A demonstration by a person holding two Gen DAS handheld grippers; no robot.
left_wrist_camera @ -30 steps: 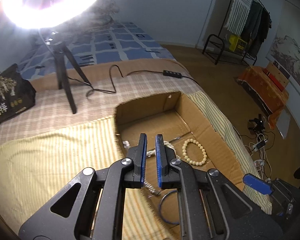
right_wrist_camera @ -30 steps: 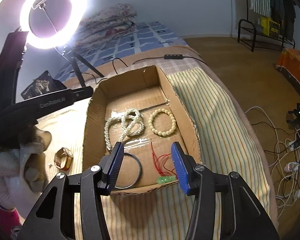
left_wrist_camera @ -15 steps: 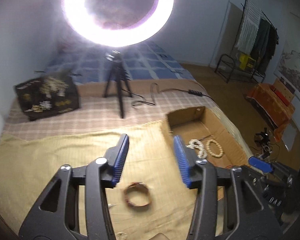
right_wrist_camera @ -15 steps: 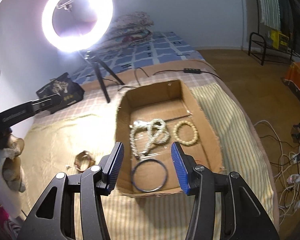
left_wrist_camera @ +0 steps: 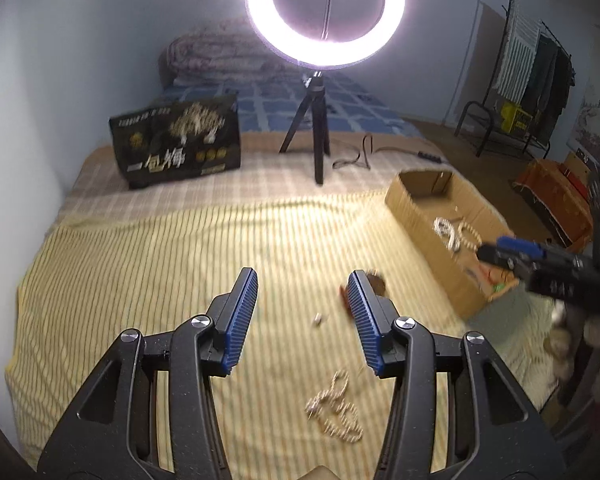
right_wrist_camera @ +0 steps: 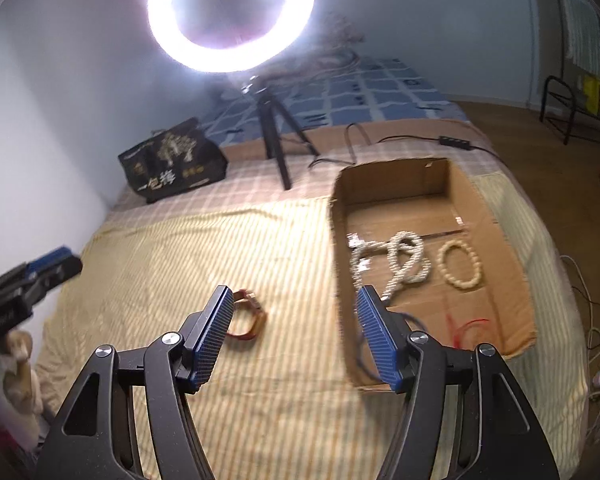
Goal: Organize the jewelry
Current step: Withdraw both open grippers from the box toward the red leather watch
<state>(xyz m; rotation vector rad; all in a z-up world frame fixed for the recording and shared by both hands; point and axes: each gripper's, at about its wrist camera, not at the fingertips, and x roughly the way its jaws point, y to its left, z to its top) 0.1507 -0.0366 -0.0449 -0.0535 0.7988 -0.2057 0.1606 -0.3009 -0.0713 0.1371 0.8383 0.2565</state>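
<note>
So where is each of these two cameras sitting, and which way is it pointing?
Left wrist: rides the open left gripper, facing the striped cloth and bead chain; the right gripper shows.
Right wrist: rides the open right gripper, facing the cardboard box; the left gripper shows.
Shared: ring light, bangle, box.

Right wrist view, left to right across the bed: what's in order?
Left gripper → black gift bag → brown bangle → tripod → pearl necklace → beaded bracelet, the last two inside the cardboard box.
</note>
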